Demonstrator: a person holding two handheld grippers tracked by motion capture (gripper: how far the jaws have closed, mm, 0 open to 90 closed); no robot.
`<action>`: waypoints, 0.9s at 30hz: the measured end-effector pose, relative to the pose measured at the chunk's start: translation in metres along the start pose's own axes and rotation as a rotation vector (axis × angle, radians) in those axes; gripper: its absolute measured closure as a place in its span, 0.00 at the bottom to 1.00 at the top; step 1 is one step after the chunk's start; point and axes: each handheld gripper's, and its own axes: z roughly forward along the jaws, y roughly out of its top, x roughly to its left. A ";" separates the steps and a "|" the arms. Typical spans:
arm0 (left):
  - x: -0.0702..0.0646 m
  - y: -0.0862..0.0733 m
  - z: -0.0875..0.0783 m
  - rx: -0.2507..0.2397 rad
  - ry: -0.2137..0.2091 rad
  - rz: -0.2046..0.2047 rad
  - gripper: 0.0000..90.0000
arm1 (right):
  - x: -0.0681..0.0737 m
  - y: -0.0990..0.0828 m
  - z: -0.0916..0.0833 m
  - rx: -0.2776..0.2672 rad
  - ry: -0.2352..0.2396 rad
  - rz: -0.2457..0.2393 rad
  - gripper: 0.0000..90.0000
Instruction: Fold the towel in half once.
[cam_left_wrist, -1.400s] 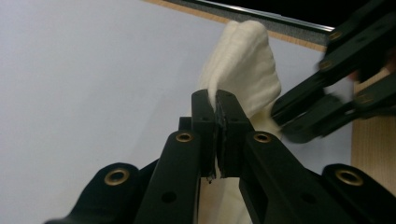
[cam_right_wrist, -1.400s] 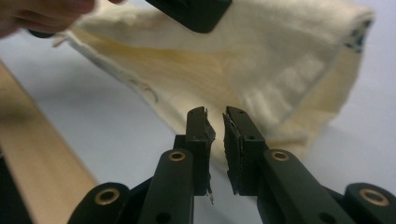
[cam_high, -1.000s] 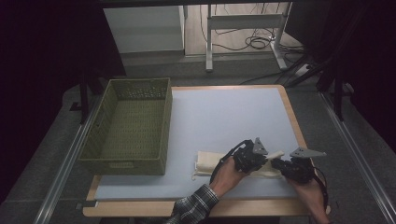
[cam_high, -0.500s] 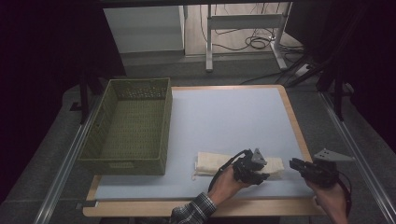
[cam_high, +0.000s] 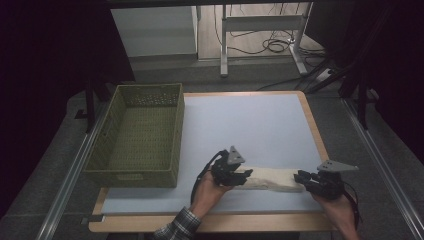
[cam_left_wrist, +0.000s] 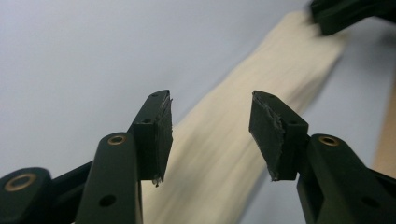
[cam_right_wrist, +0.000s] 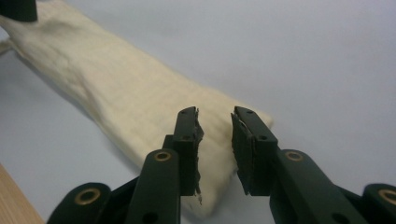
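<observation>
Left hand-held gripper (cam_high: 245, 172): jaws have just been opening, now spread with nothing pinched, over the left end of the long cream folded cloth (cam_high: 272, 178). Right hand-held gripper (cam_high: 301, 178): also just opening, narrow gap, unclamped, at the cloth's right end. Cloth lies flat on the pale blue surface (cam_high: 250, 125) between them. Looks soft, light, floppy; pinch at end edges.

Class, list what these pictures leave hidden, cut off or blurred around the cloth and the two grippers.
- High view: the cloth's left end, behind the left gripper.
- Left gripper view: the cloth's near end, cut off by the bottom edge; its weave, blurred.
- Right gripper view: the cloth's far end, cut off at the left edge.
- High view: right gripper's jaws, too small.
</observation>
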 end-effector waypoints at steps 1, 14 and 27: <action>0.004 -0.007 -0.003 0.004 0.016 -0.015 0.53 | -0.001 -0.003 -0.001 0.002 -0.003 0.002 0.77; 0.020 -0.065 -0.016 0.079 0.177 -0.076 0.47 | 0.002 -0.019 0.004 0.024 -0.019 -0.008 0.73; 0.015 -0.075 -0.023 0.038 0.211 -0.126 0.41 | -0.008 0.006 -0.009 -0.007 -0.036 -0.015 0.67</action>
